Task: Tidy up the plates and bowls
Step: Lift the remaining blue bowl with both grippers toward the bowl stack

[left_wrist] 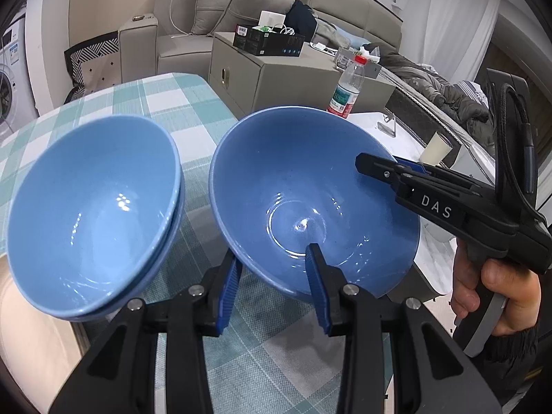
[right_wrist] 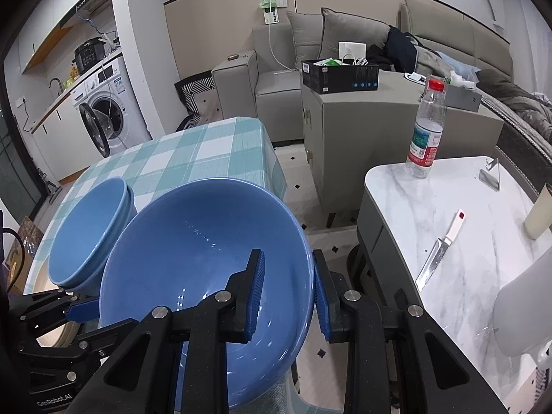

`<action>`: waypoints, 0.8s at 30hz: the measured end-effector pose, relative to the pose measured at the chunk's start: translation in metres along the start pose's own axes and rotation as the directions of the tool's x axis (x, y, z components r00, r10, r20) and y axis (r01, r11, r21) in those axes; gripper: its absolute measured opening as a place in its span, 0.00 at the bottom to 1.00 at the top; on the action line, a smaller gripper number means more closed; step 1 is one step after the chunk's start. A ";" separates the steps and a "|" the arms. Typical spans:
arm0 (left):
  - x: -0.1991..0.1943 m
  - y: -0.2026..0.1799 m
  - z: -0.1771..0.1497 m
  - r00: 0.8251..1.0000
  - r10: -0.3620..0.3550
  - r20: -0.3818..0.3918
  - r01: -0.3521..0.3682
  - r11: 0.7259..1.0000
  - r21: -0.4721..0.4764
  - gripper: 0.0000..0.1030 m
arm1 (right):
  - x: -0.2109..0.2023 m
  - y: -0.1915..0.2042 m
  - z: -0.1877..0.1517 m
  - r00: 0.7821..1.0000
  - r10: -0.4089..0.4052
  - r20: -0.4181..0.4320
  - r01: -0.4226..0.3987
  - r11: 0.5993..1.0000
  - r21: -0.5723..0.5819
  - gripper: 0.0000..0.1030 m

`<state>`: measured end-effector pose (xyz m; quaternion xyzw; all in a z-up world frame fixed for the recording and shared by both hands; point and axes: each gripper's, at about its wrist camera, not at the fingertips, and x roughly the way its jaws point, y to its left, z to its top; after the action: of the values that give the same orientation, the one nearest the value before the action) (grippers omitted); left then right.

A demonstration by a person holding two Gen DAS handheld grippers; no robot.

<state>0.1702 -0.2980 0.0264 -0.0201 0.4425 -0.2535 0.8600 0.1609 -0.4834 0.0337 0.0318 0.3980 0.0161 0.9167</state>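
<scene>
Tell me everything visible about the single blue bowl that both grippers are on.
The blue bowl is wide, glossy, ceramic-looking and empty, with a ringed flat bottom. It is tilted, overhanging the edge of the checked tablecloth, beside the stacked blue bowls. The left gripper clamps its near rim; the right gripper clamps another part of the rim, one finger inside, one outside.

Both claws clamped — left claw, right claw — angled downward

Glossy glazed blue bowl — woven checked tablecloth — ribbed blue fingers.
</scene>
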 end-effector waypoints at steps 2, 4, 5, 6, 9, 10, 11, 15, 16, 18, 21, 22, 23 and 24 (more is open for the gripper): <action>-0.003 0.000 0.002 1.000 0.001 0.009 -0.001 1.000 0.001 0.35 | -0.002 0.001 0.001 1.000 -0.002 0.007 0.002 1.000 0.003 0.27; -0.006 0.001 0.005 1.000 0.003 0.017 -0.003 1.000 0.003 0.36 | -0.005 0.001 0.002 1.000 -0.002 0.015 0.002 1.000 0.007 0.27; -0.007 0.000 0.006 1.000 0.004 0.020 -0.004 1.000 0.005 0.36 | -0.006 0.000 0.002 1.000 0.000 0.020 0.000 1.000 0.012 0.27; -0.008 0.000 0.008 1.000 0.003 0.021 -0.004 1.000 0.008 0.36 | -0.008 0.000 0.003 1.000 0.001 0.028 -0.002 1.000 0.018 0.27; -0.011 0.000 0.011 1.000 0.005 0.030 -0.006 1.000 0.011 0.36 | -0.013 0.001 0.006 0.999 -0.004 0.049 0.002 0.999 0.038 0.27; -0.012 0.000 0.012 0.999 0.009 0.031 -0.009 1.000 0.012 0.35 | -0.013 0.002 0.007 0.999 -0.008 0.052 0.006 0.999 0.040 0.27; -0.012 0.000 0.013 0.999 0.013 0.032 -0.013 1.000 0.014 0.35 | -0.014 0.003 0.008 0.998 -0.014 0.055 0.011 0.999 0.042 0.27; -0.016 0.001 0.015 0.999 0.018 0.041 -0.018 1.000 0.010 0.35 | -0.017 0.007 0.011 0.998 -0.017 0.068 0.013 0.999 0.048 0.27; -0.018 0.002 0.016 0.999 0.015 0.042 -0.016 1.000 0.009 0.35 | -0.018 0.007 0.011 0.997 -0.014 0.073 0.011 0.999 0.052 0.27; -0.021 0.002 0.018 0.999 0.007 0.044 -0.008 1.000 0.008 0.35 | -0.023 0.006 0.013 0.996 -0.006 0.091 0.000 0.998 0.067 0.27; -0.026 0.003 0.020 0.998 0.007 0.058 -0.007 1.000 0.011 0.36 | -0.030 0.009 0.015 0.994 -0.003 0.113 -0.006 0.997 0.081 0.27; -0.028 0.004 0.021 0.998 0.005 0.063 -0.005 1.000 0.009 0.36 | -0.032 0.010 0.017 0.993 -0.007 0.119 -0.003 0.997 0.082 0.27; -0.030 0.005 0.021 0.998 0.003 0.067 -0.004 1.000 0.007 0.36 | -0.033 0.013 0.018 0.992 -0.009 0.126 -0.002 0.996 0.086 0.27; -0.032 0.006 0.022 0.997 0.003 0.072 -0.004 1.000 0.003 0.35 | -0.035 0.014 0.019 0.991 -0.010 0.132 -0.002 0.996 0.088 0.27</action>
<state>0.1742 -0.2822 0.0623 -0.0270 0.4109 -0.2518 0.8758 0.1513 -0.4717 0.0732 0.0723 0.3366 -0.0053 0.9388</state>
